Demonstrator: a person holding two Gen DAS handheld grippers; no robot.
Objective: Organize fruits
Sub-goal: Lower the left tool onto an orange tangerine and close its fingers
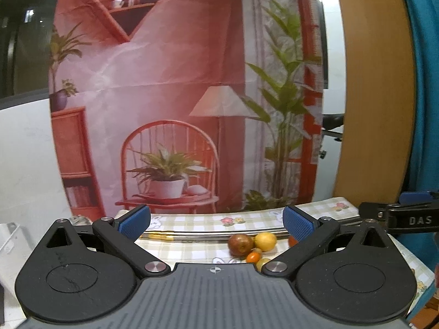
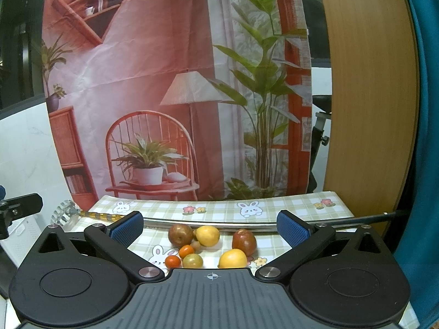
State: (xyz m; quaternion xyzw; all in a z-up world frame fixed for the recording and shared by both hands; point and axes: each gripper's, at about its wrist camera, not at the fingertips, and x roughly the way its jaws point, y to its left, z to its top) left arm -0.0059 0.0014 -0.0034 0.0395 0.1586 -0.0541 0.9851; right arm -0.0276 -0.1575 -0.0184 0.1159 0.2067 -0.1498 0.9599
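Observation:
Several fruits lie on the checked tablecloth (image 2: 219, 208). In the right wrist view I see a brown-red apple (image 2: 180, 234), a yellow lemon (image 2: 207, 235), a second red apple (image 2: 244, 242), a yellow-orange fruit (image 2: 232, 258), two small orange tomatoes (image 2: 186, 250) (image 2: 172, 261) and a greenish one (image 2: 192, 260). My right gripper (image 2: 210, 229) is open, hanging above and just short of them. The left wrist view shows the apple (image 1: 241, 244), lemon (image 1: 265, 241) and a small orange tomato (image 1: 253, 257) right of centre. My left gripper (image 1: 216, 226) is open and holds nothing.
A long metal rod (image 2: 247, 223) with a gold handle lies across the table behind the fruit. A printed backdrop (image 2: 164, 96) hangs behind the table, a wooden panel (image 2: 370, 109) stands at the right. The other gripper (image 1: 397, 219) shows at the left view's right edge.

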